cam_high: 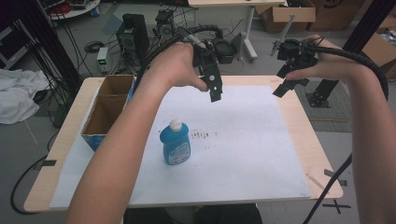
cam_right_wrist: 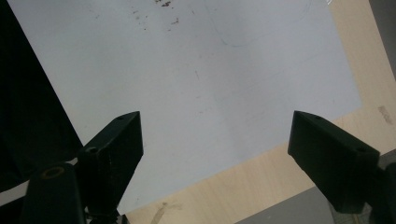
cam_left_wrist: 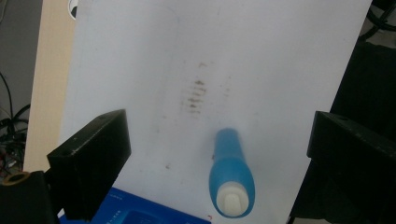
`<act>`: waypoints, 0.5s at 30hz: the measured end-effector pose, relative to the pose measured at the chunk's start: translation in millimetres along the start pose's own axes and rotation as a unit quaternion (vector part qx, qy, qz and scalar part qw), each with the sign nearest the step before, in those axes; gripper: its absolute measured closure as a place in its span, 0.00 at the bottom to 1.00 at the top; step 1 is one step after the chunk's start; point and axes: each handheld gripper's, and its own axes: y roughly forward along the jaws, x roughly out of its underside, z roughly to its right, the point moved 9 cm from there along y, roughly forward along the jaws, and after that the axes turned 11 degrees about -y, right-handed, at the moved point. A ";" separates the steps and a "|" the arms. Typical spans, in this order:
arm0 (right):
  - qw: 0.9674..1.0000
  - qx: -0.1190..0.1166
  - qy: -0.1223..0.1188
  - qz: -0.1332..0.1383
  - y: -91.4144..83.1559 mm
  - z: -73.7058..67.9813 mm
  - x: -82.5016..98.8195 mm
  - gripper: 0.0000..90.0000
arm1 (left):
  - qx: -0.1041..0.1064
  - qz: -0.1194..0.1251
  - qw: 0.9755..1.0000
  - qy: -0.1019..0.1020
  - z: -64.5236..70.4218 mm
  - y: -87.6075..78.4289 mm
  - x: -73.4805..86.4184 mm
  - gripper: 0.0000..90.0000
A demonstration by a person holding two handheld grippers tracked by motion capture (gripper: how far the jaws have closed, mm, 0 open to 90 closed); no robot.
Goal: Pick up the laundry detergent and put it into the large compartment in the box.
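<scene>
Blue plastic bottle (cam_high: 175, 143) with a white cap stands upright on the white sheet (cam_high: 243, 154) covering the bench, left of centre, near side, just right of an open cardboard box (cam_high: 108, 109); the left tongs (cam_high: 215, 91) hang above and beyond it, jaws spread wide and empty, the bottle lying below between them in the left gripper view; the right tongs (cam_high: 289, 81) hover well apart at the far right edge, also wide open, holding nothing; the left hand is plainly nearer.
</scene>
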 end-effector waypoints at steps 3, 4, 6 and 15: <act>1.000 -0.001 0.000 -0.002 0.5 -0.1 0.4 0.20 | -0.005 -0.003 1.000 -0.002 -0.9 -1.7 8.4 0.07; 1.000 0.000 0.000 -0.002 0.9 -0.4 0.5 0.20 | -0.005 -0.002 1.000 -0.002 -0.8 -2.2 11.3 0.07; 1.000 -0.001 0.000 0.001 1.4 -1.7 0.0 0.20 | -0.004 -0.003 1.000 -0.005 0.4 -2.7 18.0 0.08; 1.000 -0.001 0.001 0.000 3.6 -6.1 -2.8 0.20 | 0.001 -0.011 1.000 -0.007 6.1 0.1 50.3 0.07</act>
